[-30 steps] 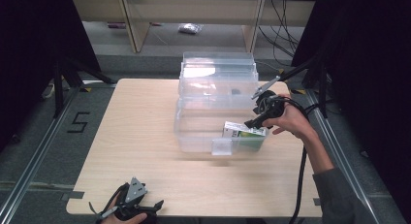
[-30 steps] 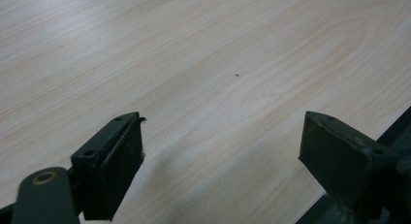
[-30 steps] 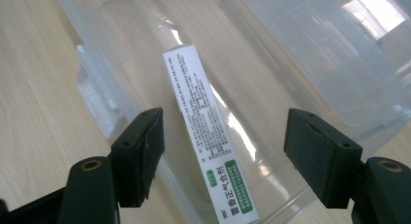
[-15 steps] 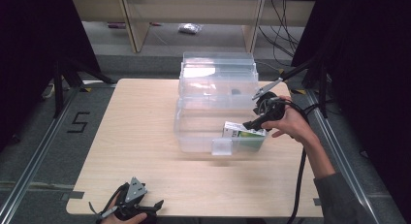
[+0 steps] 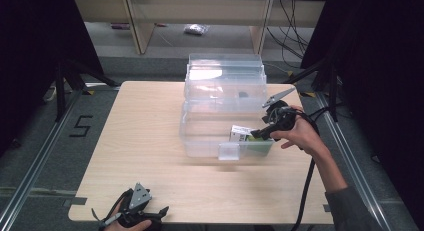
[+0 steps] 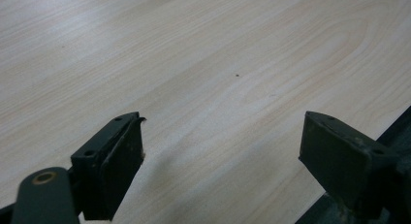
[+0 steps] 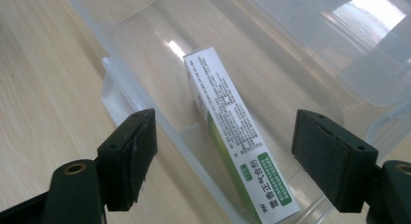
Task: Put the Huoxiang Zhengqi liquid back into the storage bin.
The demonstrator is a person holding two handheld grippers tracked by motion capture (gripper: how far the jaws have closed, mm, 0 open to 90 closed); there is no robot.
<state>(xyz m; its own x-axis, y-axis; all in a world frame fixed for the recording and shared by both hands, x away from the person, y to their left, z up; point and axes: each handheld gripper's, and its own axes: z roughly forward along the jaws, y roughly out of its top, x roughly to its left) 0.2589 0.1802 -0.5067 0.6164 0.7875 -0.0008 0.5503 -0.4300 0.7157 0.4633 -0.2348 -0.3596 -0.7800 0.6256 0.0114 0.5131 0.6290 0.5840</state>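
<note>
A clear plastic bin (image 5: 200, 141) stands mid-table with its lid (image 5: 225, 73) tipped up behind it. A white and green carton (image 5: 241, 133) lies in the bin's front right corner, and in the right gripper view the carton (image 7: 228, 117) rests on the bin floor. My right gripper (image 5: 256, 134) reaches over the bin's right rim. Its jaws have just been opening and stand wide to either side of the carton without touching it (image 7: 225, 136). My left gripper (image 5: 134, 215) rests at the table's front left edge, open (image 6: 223, 136) over bare wood.
The wooden table (image 5: 140, 121) has free room left of the bin. A clear latch tab (image 5: 229, 151) sticks out from the bin's front wall. Shelving and cables stand beyond the far edge. The right gripper's cable (image 5: 305, 191) trails toward the front edge.
</note>
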